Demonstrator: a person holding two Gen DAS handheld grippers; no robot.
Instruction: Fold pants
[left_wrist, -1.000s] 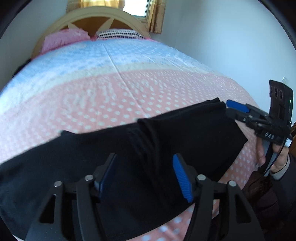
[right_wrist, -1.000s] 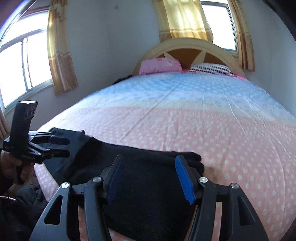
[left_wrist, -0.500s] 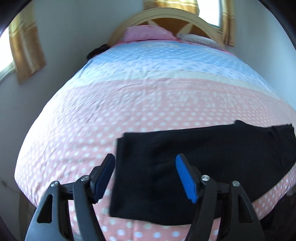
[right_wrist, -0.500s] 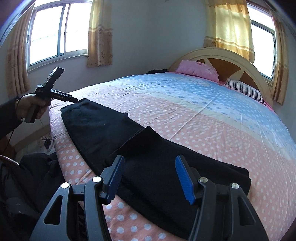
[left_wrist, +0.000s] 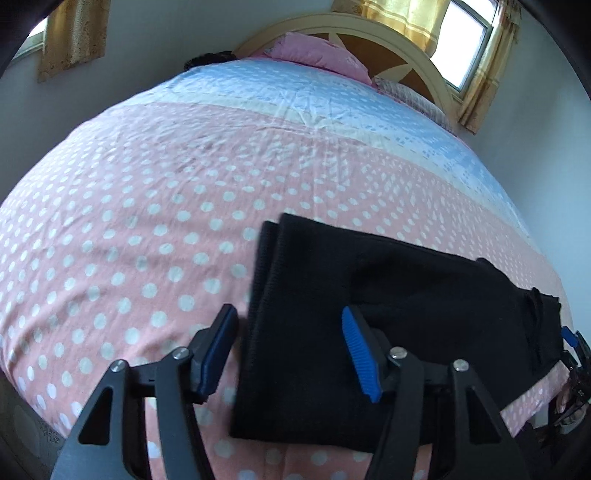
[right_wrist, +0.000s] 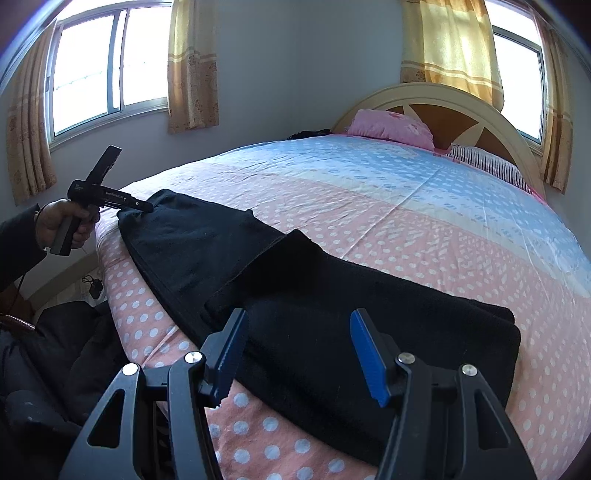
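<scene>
pants lie on the bed under the spread left claw.

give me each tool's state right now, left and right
Left tool: open, holding nothing, at the left end of the pants.
Right tool: open, holding nothing, over the pants' right end.

We record a bed as the sole support — its spotted cover is pink toward the foot, pale blue toward the arched headboard. Directly on the cover lie black pants, laid lengthwise along the foot edge, farthest from the headboard. Against the headboard rest a pink pillow and, just beside it, a striped pillow — we note a dark item at the cover's corner beside the pink pillow.
</scene>
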